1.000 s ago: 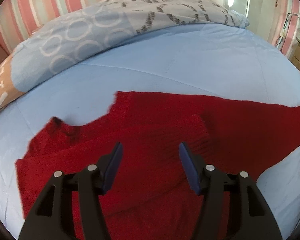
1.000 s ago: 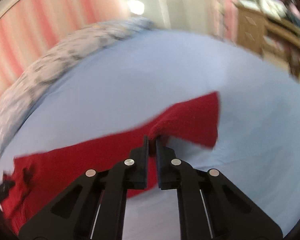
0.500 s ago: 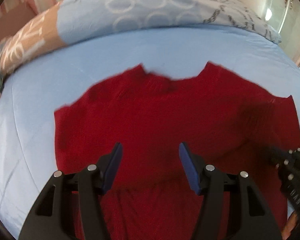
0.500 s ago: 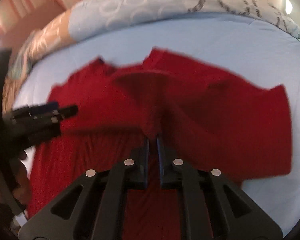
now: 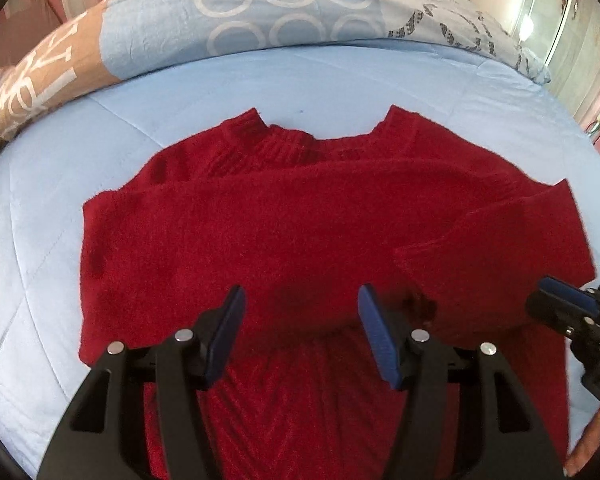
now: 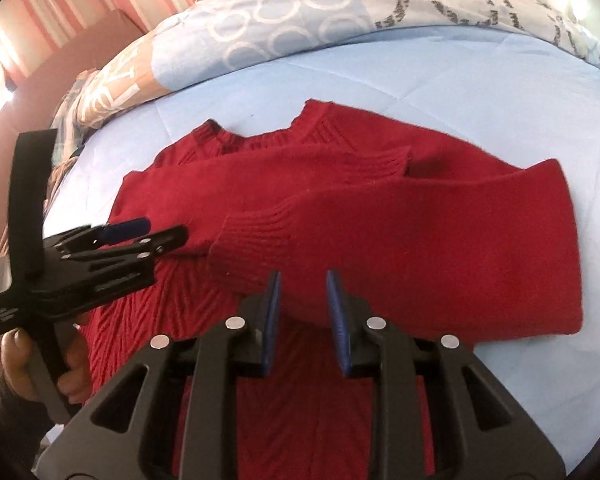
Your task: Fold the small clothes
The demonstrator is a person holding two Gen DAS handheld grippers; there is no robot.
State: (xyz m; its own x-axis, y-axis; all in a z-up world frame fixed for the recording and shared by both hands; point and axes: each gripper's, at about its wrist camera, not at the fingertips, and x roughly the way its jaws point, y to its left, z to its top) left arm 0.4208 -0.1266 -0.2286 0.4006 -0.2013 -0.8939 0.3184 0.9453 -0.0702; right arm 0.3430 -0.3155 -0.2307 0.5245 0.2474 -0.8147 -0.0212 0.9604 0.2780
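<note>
Since both sleeves lie across the red sweater (image 5: 300, 216), I'd judge it soft, floppy knit. With left gripper (image 5: 300, 332) and right gripper (image 6: 303, 316) spread and empty, I'd pinch the hem corners.

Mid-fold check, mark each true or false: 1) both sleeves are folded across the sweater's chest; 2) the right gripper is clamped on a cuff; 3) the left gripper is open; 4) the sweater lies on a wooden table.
1) True: both sleeves cross the red sweater.
2) False: the right gripper is open, just short of the near cuff.
3) True: the left gripper is open and holds nothing.
4) False: it lies on a light blue bedsheet.
</note>
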